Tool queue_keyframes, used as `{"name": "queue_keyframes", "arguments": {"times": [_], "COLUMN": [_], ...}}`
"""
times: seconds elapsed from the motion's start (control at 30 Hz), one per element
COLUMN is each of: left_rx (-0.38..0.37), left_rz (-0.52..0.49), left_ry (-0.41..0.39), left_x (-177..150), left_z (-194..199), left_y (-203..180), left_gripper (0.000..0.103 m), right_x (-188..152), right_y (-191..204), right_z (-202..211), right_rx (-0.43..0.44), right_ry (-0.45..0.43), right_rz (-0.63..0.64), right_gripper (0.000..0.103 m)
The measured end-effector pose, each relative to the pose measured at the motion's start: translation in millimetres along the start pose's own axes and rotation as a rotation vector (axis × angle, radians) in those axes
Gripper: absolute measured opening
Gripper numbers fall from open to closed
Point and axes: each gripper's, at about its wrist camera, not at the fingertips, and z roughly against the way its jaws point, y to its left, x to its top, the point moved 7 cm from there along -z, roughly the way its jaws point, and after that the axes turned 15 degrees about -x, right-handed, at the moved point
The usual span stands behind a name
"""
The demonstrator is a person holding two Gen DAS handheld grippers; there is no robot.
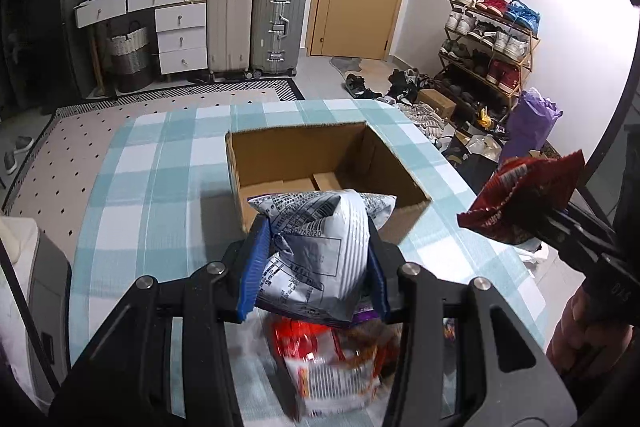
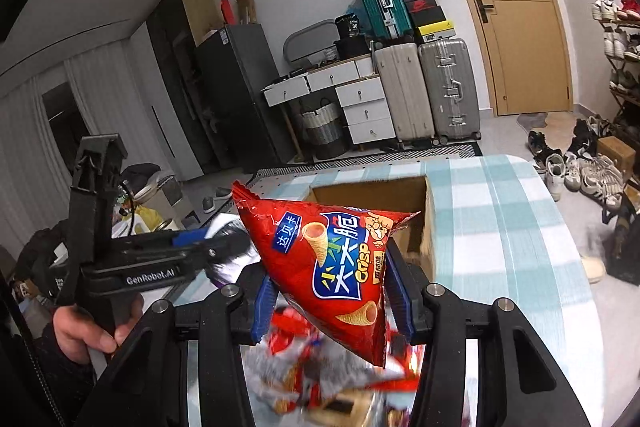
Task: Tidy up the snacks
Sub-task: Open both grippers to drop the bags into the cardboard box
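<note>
Straight ahead of both claws, the open cardboard box point(image 1: 320, 163) is found. A white snack bag point(image 1: 316, 247) is squeezed by the left gripper point(image 1: 314, 267), nearer it; a red snack bag point(image 2: 332, 267) by the right gripper point(image 2: 330, 301).

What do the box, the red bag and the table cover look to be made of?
Box: plain brown cardboard, matte, with raw cut edges and folded flaps inside. Red bag: thin printed plastic or foil film, glossy, creased and puffed. Table cover: checked cloth or wipeable vinyl; the smooth, flat look leaves that open.
</note>
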Motion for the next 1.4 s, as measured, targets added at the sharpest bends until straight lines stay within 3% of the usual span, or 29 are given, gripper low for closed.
{"name": "queue_keyframes", "arguments": {"times": [0.37, 0.57, 0.77, 1.1, 1.17, 1.23, 1.3, 1.4], "left_rx": [0.003, 0.058, 0.051, 0.034, 0.026, 0.047, 0.07, 0.067], "left_rz": [0.009, -0.012, 0.02, 0.059, 0.076, 0.069, 0.055, 0.053], "left_ry": [0.031, 0.046, 0.1, 0.176, 0.184, 0.166, 0.127, 0.091], "left_x": [65, 87, 82, 60, 57, 58, 60, 62], "left_z": [-47, -80, -118, -160, -163, -159, -149, -135], "left_y": [26, 46, 66, 79, 82, 83, 85, 83], "left_gripper": [0.041, 0.041, 0.041, 0.042, 0.045, 0.068, 0.082, 0.082], "right_x": [55, 67, 56, 30, 28, 28, 30, 33], "right_y": [4, 8, 2, -10, -15, -20, -25, -30], "right_z": [-64, -105, -154, -195, -198, -196, -191, -181], "right_rx": [0.013, 0.003, -0.03, -0.079, -0.097, -0.108, -0.108, -0.114], "right_ry": [0.044, 0.084, 0.155, 0.203, 0.202, 0.194, 0.177, 0.15], "right_rz": [0.004, 0.026, 0.026, 0.057, 0.053, 0.039, 0.031, 0.033], "right_gripper": [0.048, 0.048, 0.048, 0.053, 0.063, 0.074, 0.075, 0.075]}}
